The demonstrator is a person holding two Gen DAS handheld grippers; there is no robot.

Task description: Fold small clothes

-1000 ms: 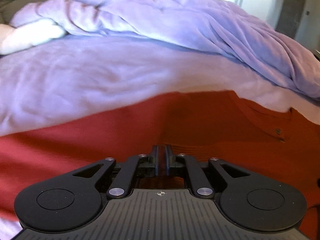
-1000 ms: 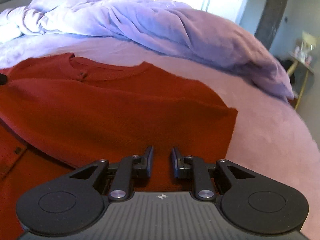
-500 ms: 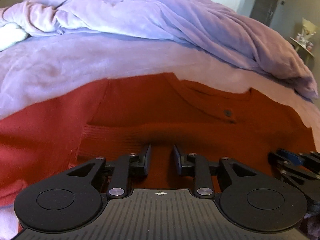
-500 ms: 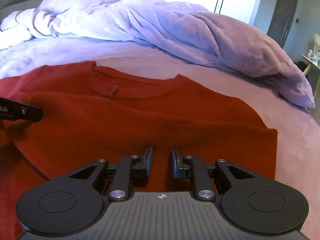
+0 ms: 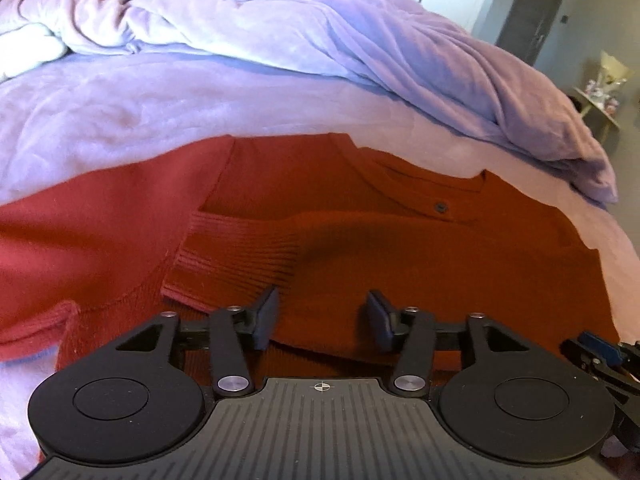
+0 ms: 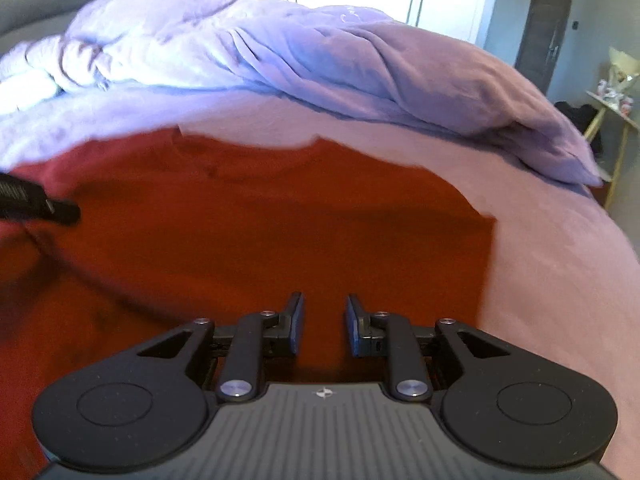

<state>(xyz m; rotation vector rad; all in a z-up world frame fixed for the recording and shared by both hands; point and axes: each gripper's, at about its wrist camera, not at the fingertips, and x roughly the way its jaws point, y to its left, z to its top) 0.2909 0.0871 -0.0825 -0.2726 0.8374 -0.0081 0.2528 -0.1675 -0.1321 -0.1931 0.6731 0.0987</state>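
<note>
The red sweater (image 5: 400, 248) lies flat on the bed (image 5: 120, 120), collar toward 12 o'clock, one sleeve folded across toward 9. The left gripper (image 5: 323, 320) and the right gripper (image 6: 322, 326) are both opening, with nothing held.

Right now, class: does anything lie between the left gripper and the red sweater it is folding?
Nothing visible does. The left gripper, its jaws opening, hangs directly over the red sweater, with only the folded-in sleeve cuff beneath and no cloth between its pads.

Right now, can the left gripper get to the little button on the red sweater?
Probably yes. The left gripper hangs over the red sweater, its fingers opening with nothing between them, and the button lies uncovered just ahead.
</note>
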